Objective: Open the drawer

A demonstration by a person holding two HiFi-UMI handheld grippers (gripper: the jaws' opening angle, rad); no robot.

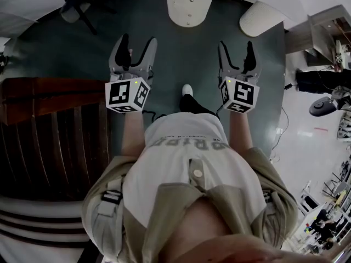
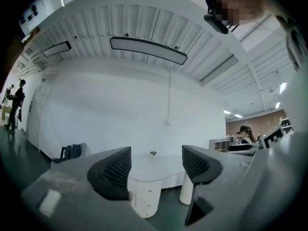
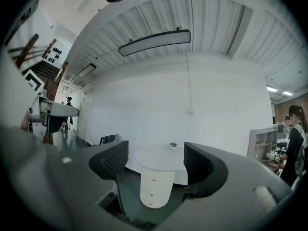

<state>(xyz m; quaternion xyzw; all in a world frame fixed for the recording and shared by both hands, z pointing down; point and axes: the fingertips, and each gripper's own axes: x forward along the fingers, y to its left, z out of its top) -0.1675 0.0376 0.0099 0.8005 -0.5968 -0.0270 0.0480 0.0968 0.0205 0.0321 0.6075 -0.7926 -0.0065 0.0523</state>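
Head view: left tongs [image 1: 137, 40] and right tongs [image 1: 236, 45], both agape and empty, over green floor [image 1: 181, 64]; white drawer unit [image 1: 189, 7] well ahead.
Left gripper view: jaws apart, drawer unit distant between them.
Right gripper view: likewise; worktop [image 3: 159, 160] above the unit.

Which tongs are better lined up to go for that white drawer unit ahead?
Right, probably. In the right gripper view the drawer front sits centred between the open right tongs. For the left tongs, also open, it lies off toward the left jaw. Both are well short of it.
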